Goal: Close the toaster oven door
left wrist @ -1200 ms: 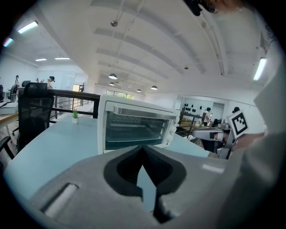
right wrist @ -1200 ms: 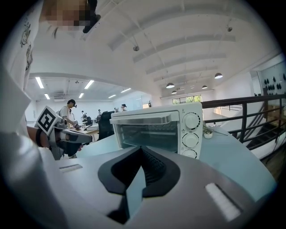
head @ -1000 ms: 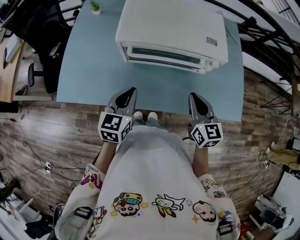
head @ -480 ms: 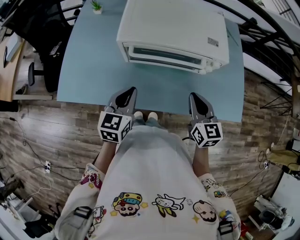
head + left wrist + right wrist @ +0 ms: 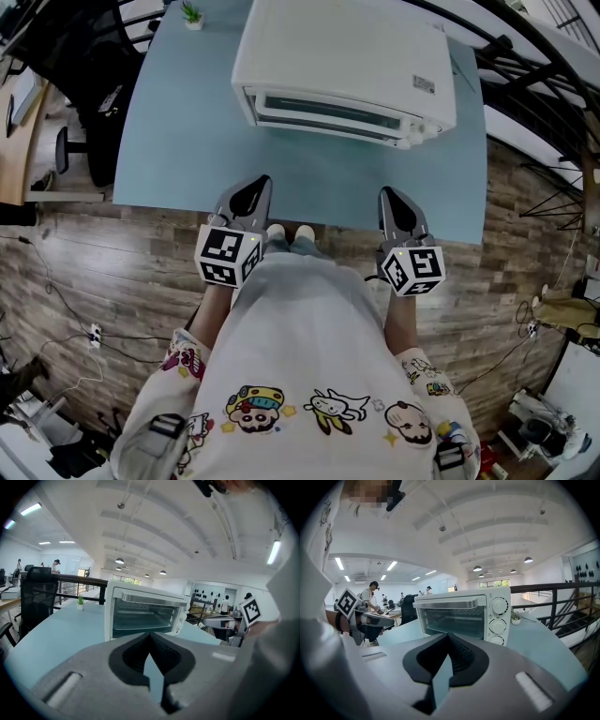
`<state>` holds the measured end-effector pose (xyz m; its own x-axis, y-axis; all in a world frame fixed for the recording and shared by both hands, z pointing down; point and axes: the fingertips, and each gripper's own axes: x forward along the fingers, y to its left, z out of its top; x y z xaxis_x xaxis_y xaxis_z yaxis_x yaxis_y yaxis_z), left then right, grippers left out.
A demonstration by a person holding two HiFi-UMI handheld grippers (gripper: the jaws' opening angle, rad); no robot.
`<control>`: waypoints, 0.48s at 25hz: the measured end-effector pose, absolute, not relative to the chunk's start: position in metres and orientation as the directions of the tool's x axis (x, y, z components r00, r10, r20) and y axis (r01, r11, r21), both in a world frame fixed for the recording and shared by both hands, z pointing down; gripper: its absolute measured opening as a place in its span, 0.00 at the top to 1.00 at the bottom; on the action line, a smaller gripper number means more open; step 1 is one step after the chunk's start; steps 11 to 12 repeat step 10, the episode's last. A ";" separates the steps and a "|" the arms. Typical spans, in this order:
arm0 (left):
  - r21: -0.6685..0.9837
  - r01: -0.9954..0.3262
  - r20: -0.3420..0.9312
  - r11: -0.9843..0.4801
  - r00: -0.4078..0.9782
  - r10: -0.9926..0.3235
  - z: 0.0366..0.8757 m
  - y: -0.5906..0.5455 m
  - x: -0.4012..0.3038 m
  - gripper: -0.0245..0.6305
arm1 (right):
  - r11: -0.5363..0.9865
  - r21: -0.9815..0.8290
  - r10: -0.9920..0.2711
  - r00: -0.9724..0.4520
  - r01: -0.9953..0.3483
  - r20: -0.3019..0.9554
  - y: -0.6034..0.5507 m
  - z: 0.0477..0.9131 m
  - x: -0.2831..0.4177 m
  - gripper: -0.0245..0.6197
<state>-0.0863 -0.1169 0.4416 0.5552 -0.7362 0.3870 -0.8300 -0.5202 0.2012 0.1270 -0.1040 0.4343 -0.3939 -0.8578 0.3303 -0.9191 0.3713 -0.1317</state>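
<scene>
Toaster oven [image 5: 347, 66] sat on the light blue table [image 5: 187, 141], towards its far side, front facing the person. Its glass door [image 5: 143, 616] stood upright against the front with the handle along the top, and looked closed in both gripper views. From the head view the door was only a thin strip under the white top. Three knobs [image 5: 498, 619] were clear in the right gripper view and barely readable from above.

Left gripper [image 5: 261, 184] and right gripper [image 5: 388, 194] were held at the table's near edge, well apart from the oven and touching nothing. Both had their jaws pressed together with nothing between them, tips meeting in each gripper's own view [image 5: 150, 634] [image 5: 449, 635].

The printed shirt [image 5: 309, 356] covered most of the arms and part of the shoes [image 5: 289, 232]. A small plant pot [image 5: 191, 13] at the far corner was cut off by the frame edge.
</scene>
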 end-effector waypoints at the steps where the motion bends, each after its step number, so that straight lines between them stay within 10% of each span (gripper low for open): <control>1: 0.202 -0.830 0.387 -0.520 0.555 -0.736 0.442 -0.117 -0.086 0.96 | 0.371 -0.131 -0.858 -0.393 -0.920 0.330 -0.104 0.434 0.127 0.95; 12: 0.203 -0.831 0.389 -0.518 0.554 -0.736 0.442 -0.115 -0.086 0.96 | 0.369 -0.130 -0.858 -0.391 -0.920 0.332 -0.103 0.434 0.128 0.95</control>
